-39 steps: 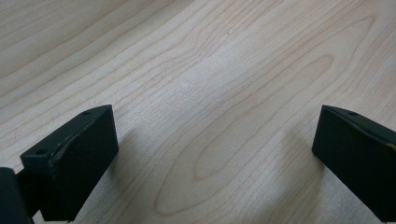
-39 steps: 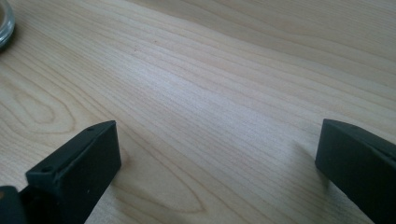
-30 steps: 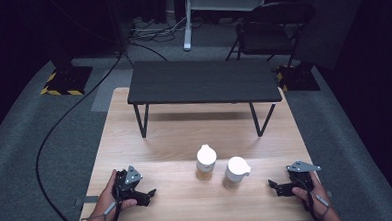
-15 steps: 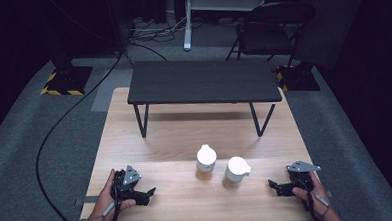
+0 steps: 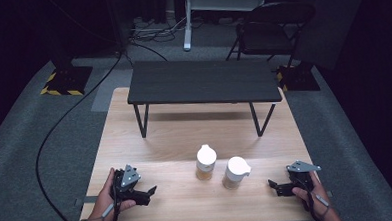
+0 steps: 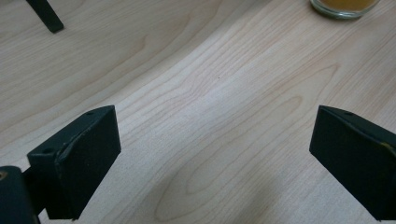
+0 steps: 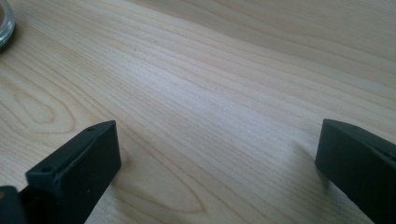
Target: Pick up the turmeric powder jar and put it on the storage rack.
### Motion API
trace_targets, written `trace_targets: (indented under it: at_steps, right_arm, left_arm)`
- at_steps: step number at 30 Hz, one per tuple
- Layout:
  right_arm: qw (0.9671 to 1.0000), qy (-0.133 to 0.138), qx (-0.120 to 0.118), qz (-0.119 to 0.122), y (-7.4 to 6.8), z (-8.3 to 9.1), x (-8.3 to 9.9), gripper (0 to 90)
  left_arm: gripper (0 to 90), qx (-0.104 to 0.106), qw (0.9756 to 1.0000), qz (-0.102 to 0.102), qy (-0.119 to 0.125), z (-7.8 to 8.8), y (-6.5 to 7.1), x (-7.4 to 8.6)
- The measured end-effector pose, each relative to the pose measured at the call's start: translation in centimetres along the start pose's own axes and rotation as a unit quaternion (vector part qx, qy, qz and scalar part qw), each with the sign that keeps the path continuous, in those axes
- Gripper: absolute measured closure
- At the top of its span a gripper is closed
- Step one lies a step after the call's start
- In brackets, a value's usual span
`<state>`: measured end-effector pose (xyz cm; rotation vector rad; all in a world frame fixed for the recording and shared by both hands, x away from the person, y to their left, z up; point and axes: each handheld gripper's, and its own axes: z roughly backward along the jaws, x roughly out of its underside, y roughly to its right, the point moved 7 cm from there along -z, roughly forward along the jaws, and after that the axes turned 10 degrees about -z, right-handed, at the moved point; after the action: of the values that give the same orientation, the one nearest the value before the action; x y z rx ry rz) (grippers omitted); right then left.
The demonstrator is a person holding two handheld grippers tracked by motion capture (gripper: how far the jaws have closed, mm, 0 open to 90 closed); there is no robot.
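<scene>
Two small glass bottles stand near the middle of the light wooden table (image 5: 185, 136). The left bottle (image 5: 206, 163) has a white cap and amber contents; its base (image 6: 344, 5) shows at the top of the left gripper view. The right bottle (image 5: 235, 172) has a white spouted lid. My left gripper (image 5: 148, 193) rests at the front left, held by a hand, jaws wide open with bare wood between them (image 6: 215, 154). My right gripper (image 5: 273, 186) sits at the front right, also open over bare wood (image 7: 219, 158), with a glass edge (image 7: 4, 23) at far left.
A low black bench-like table (image 5: 202, 81) stands across the far half of the wooden table on thin black legs. A black cable (image 5: 60, 131) trails over the grey carpet to the left. A chair (image 5: 270, 27) stands beyond the table.
</scene>
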<state>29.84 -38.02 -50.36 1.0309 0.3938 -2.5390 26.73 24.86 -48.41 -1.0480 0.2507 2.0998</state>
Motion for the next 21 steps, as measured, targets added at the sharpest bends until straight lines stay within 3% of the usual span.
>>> trace_targets:
  at_steps: [21]
  right_arm:
    - [1.0000,0.000,0.000,0.000,0.0,0.0,0.0,0.0]
  left_arm:
    - [1.7,-0.007,0.9989,-0.022,0.040,1.2,1.0,-1.3]
